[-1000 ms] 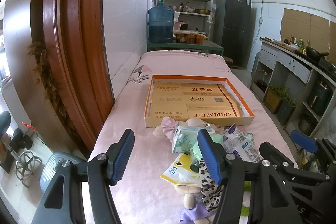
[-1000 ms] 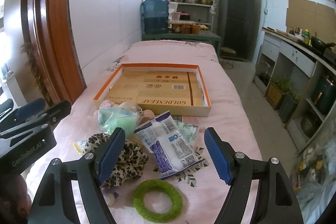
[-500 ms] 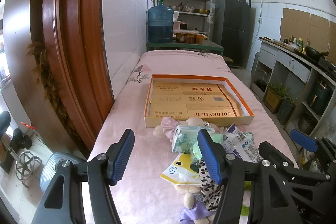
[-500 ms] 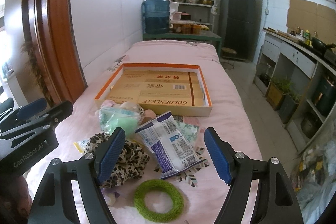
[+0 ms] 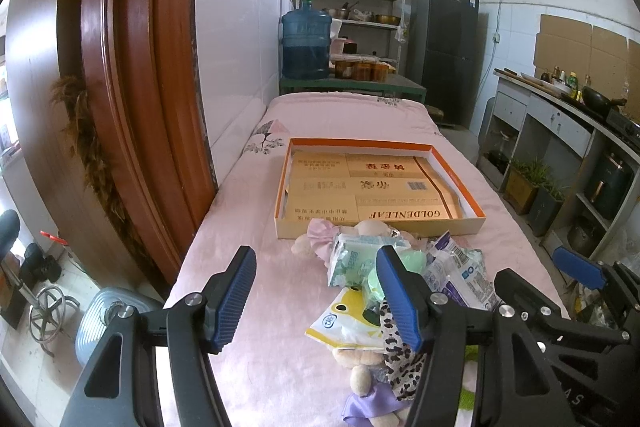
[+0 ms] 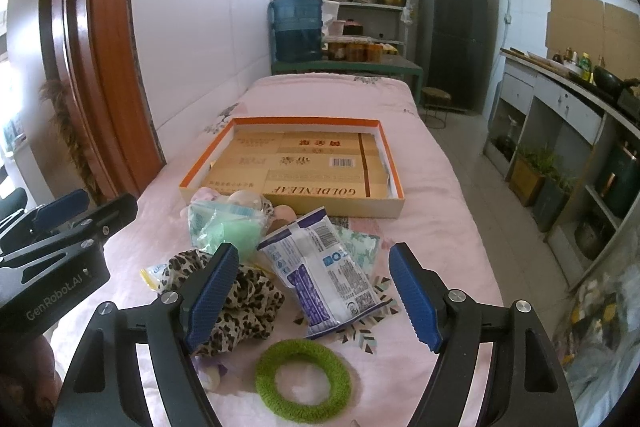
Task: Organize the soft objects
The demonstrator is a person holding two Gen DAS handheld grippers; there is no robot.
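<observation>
From the left wrist view, the left gripper (image 5: 316,291) hangs above the pink-covered table (image 5: 248,227) with its jaws spread wide and nothing between them but bare cloth. Ahead lies the shallow orange-rimmed box (image 5: 460,169), lined with flattened carton and holding no soft object at all. The heap sits just in front of the box's near wall: a pink plush toy (image 5: 320,231), a green tissue pack (image 5: 352,259), a yellow and white pouch (image 5: 344,323) and a leopard-print scrunchie (image 5: 394,355) partly hidden behind the right-hand finger, with a small plush in purple (image 5: 364,387) nearest the camera. From the right wrist view, the right gripper (image 6: 314,295) is likewise spread, gripping nothing; a blue and white wipes packet (image 6: 324,267) lies on the cloth between and beyond its blue pads, untouched as far as can be seen. The scrunchie (image 6: 240,307) lies at the left finger, a green knitted ring (image 6: 304,379) lies below the packet, and a clear bag with something green inside (image 6: 224,223) sits nearer the box (image 6: 304,123). The left gripper's body (image 6: 60,251) shows at the left edge. Judged from this, the sorting has not started: every item is left to move, presumably into the box.
</observation>
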